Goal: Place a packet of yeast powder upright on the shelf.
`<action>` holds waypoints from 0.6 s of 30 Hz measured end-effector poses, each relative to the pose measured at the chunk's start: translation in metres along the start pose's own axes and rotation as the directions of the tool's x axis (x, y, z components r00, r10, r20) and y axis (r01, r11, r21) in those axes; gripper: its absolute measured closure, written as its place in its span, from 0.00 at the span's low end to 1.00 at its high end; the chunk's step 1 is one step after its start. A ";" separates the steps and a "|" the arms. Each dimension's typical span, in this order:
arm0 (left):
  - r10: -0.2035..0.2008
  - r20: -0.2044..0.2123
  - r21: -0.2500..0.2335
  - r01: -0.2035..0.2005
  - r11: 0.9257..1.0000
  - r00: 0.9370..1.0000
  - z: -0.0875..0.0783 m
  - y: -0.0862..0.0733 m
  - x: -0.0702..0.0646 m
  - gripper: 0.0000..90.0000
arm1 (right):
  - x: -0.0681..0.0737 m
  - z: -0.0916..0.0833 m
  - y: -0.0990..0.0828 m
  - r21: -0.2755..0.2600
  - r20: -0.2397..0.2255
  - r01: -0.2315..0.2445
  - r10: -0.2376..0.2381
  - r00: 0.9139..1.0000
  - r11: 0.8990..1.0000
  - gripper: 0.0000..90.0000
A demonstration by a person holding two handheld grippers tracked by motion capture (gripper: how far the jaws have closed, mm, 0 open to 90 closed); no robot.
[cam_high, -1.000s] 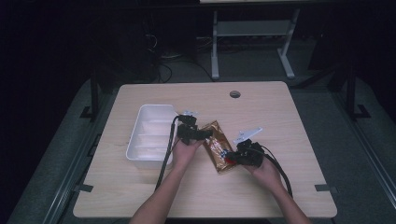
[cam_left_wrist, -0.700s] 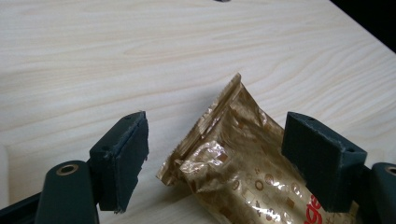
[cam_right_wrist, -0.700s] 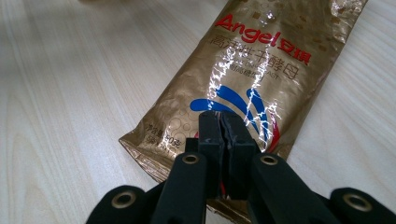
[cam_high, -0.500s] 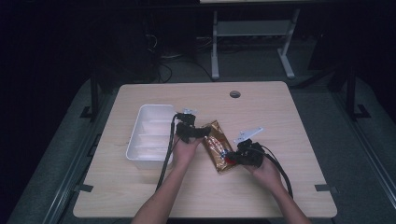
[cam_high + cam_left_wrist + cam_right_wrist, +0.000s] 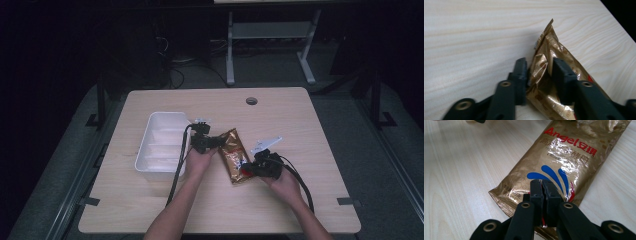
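A gold Angel yeast packet (image 5: 234, 156) is lying on the wooden surface (image 5: 310, 135), just right of a white divided tray (image 5: 159, 146). The left tool (image 5: 537, 72) is straddling the packet's crumpled upper end, jaws apart, while the right tool (image 5: 542, 195) is pinching its lower edge tightly between narrowed jaws.
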State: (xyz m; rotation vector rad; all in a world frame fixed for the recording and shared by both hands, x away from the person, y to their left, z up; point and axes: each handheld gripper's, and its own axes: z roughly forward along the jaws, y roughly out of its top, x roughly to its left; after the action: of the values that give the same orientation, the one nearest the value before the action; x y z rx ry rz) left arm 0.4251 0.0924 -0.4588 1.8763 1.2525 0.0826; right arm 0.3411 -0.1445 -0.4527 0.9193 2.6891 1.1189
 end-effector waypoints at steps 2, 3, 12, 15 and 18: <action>0.013 0.001 -0.019 -0.013 1.000 1.000 -0.003 0.001 -0.001 0.81 | 0.000 0.000 -0.001 -0.011 0.000 0.003 -0.003 1.000 1.000 0.96; 0.017 0.008 -0.033 -0.017 0.999 1.000 -0.005 0.001 -0.002 0.83 | -0.001 0.000 -0.002 -0.012 -0.002 -0.003 0.003 1.000 1.000 0.96; 0.110 0.096 -0.087 -0.102 0.991 0.989 -0.028 0.007 -0.018 0.97 | -0.007 -0.014 -0.004 -0.028 -0.048 -0.015 0.014 0.999 0.999 0.67; 0.141 0.139 -0.102 -0.128 0.987 0.980 -0.036 0.008 -0.026 0.98 | -0.014 -0.025 -0.006 -0.069 -0.053 -0.047 0.043 0.998 0.997 0.61; 0.183 0.182 -0.124 -0.162 0.979 0.966 -0.046 0.010 -0.036 0.98 | -0.023 -0.037 -0.010 -0.124 -0.066 -0.088 0.080 0.995 0.988 0.50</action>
State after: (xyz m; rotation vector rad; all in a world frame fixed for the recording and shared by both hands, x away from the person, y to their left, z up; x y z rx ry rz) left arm 0.3928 0.0908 -0.4090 1.8484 0.9345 0.0587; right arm 0.3438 -0.1854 -0.4353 1.0013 2.6117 1.3376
